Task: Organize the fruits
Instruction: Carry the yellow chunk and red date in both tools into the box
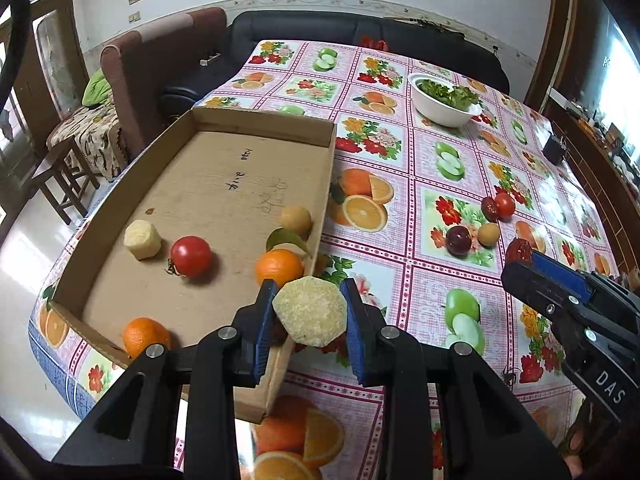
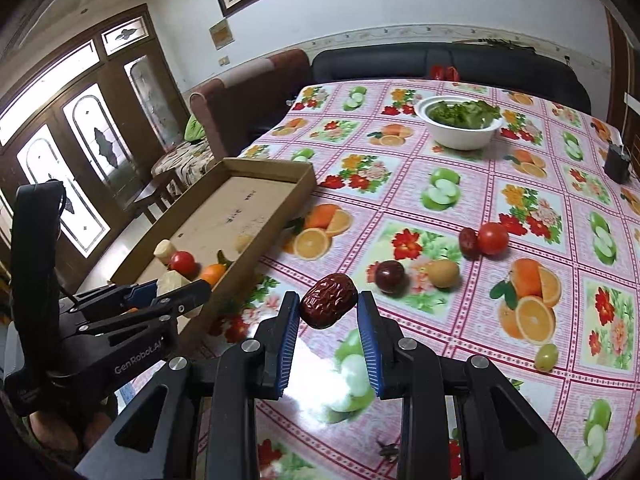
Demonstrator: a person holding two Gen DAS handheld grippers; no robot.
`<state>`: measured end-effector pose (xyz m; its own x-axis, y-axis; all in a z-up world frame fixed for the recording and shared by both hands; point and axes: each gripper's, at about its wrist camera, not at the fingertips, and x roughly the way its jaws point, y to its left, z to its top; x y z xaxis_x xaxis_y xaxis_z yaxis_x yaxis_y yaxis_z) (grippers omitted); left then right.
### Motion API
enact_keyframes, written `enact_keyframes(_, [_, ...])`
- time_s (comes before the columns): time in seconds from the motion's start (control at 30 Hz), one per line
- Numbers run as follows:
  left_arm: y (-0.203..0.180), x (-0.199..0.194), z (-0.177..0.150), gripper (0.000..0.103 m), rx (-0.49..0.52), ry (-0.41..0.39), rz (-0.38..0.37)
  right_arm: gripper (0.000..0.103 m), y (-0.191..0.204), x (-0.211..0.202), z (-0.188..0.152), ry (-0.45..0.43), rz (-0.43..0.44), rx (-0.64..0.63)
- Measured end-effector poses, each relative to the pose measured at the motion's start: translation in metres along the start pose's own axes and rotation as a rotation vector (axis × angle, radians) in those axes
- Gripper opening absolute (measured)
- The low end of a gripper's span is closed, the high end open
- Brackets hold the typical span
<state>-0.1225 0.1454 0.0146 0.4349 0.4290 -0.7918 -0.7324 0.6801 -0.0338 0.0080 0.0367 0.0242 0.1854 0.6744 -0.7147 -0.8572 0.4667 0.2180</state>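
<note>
My left gripper [image 1: 309,300] is shut on a pale yellow peeled fruit chunk [image 1: 310,312], held above the near right wall of the cardboard tray [image 1: 326,184]. In the tray lie a second pale chunk [image 1: 142,239], a tomato [image 1: 191,256], two oranges [image 1: 279,267] [image 1: 145,336] and a small tan fruit [image 1: 295,219]. My right gripper [image 2: 329,304] is shut on a wrinkled red date [image 2: 329,306], held above the tablecloth right of the tray. On the cloth lie a dark plum [image 2: 389,276], a tan fruit [image 2: 443,273], a tomato [image 2: 493,239], another date [image 2: 468,242] and a green grape [image 2: 546,357].
A white bowl of greens [image 2: 460,122] stands at the far side of the table. A small black box [image 2: 616,166] sits at the far right edge. Armchair and black sofa [image 2: 440,64] stand beyond the table.
</note>
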Motion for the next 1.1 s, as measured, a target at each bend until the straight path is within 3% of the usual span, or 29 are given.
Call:
enact_keyframes(0.73, [0.021, 0.0, 0.003, 0.029, -0.036, 0.003, -0.003, 0.03, 0.021, 0.01, 0.004, 0.024, 0.037, -0.022])
enact_keyframes(1.1, [0.101, 0.014, 0.044, 0.029, -0.162, -0.022, 0.07, 0.03, 0.046, 0.045, 0.024, 0.061, 0.106, -0.046])
